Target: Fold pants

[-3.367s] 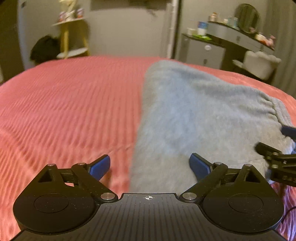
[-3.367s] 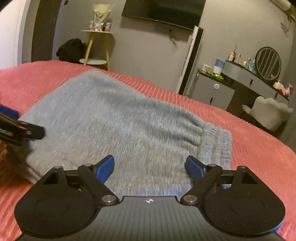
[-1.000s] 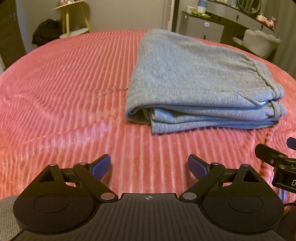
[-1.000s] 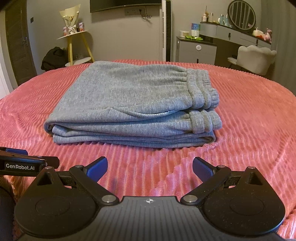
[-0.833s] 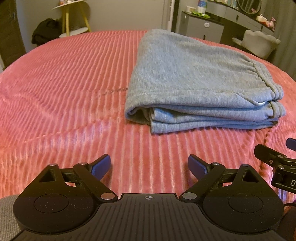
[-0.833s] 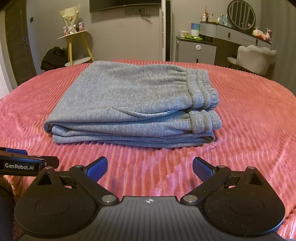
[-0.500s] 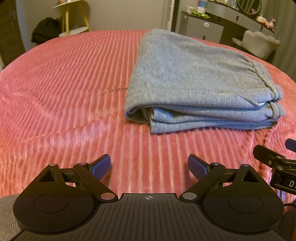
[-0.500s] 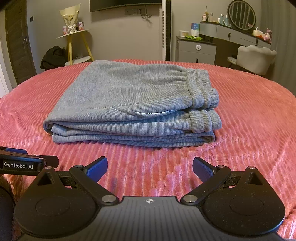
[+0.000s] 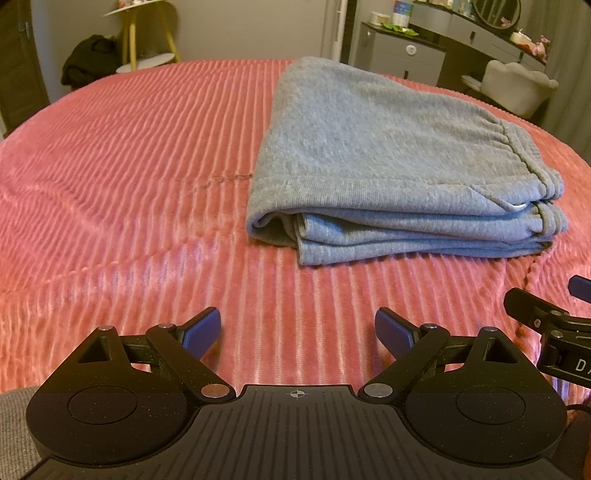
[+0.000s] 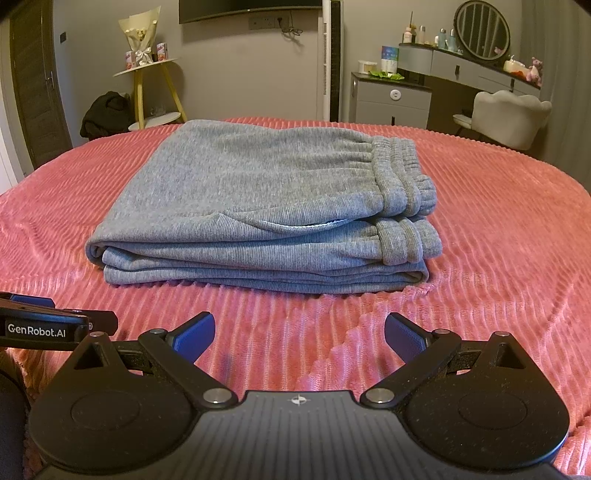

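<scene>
Grey pants [image 9: 388, 162] [image 10: 266, 206] lie folded in a flat stack of several layers on the pink ribbed bedspread [image 9: 129, 166] [image 10: 498, 240], elastic waistband to the right. My left gripper [image 9: 297, 332] stands open over bare bedspread, short of the stack's near left corner, holding nothing. My right gripper [image 10: 299, 336] is open too, in front of the stack's near edge and clear of it. Each gripper shows at the edge of the other's view: the right one [image 9: 546, 317] and the left one [image 10: 55, 321].
Behind the bed stand a yellow side table [image 10: 151, 85] with a dark bag, a grey cabinet [image 10: 391, 99], a vanity with a round mirror [image 10: 480, 29] and a white chair [image 10: 506, 118]. Bedspread lies bare left of the pants.
Both grippers were over the pants 3.4 s ago and have drawn back toward the near edge of the bed. In the last second almost nothing moves.
</scene>
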